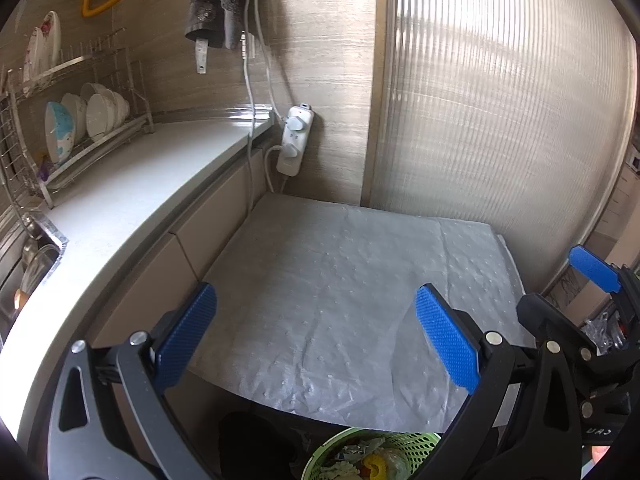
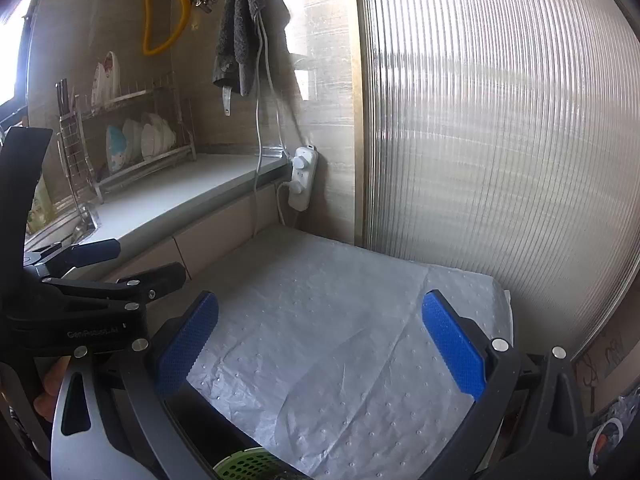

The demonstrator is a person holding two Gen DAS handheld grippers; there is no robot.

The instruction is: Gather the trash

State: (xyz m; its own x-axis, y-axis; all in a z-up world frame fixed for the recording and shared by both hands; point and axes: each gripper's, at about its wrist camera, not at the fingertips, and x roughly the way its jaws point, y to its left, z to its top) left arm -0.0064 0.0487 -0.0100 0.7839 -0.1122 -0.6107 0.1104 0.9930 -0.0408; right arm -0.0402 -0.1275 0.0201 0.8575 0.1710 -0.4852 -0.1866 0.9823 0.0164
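Green basket (image 1: 400,446) below spread fingers (image 1: 446,338)

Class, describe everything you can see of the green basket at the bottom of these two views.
The green basket is a round plastic bin with a perforated, mesh-like wall and a smooth rim. It sits below the near edge of the grey dimpled sheet, cut off by the bottom of the frame. In the left wrist view it holds crumpled wrappers and something yellow; the right wrist view shows only a piece of its rim and wall. Both grippers are open, and neither is seen touching it. Its base is hidden.
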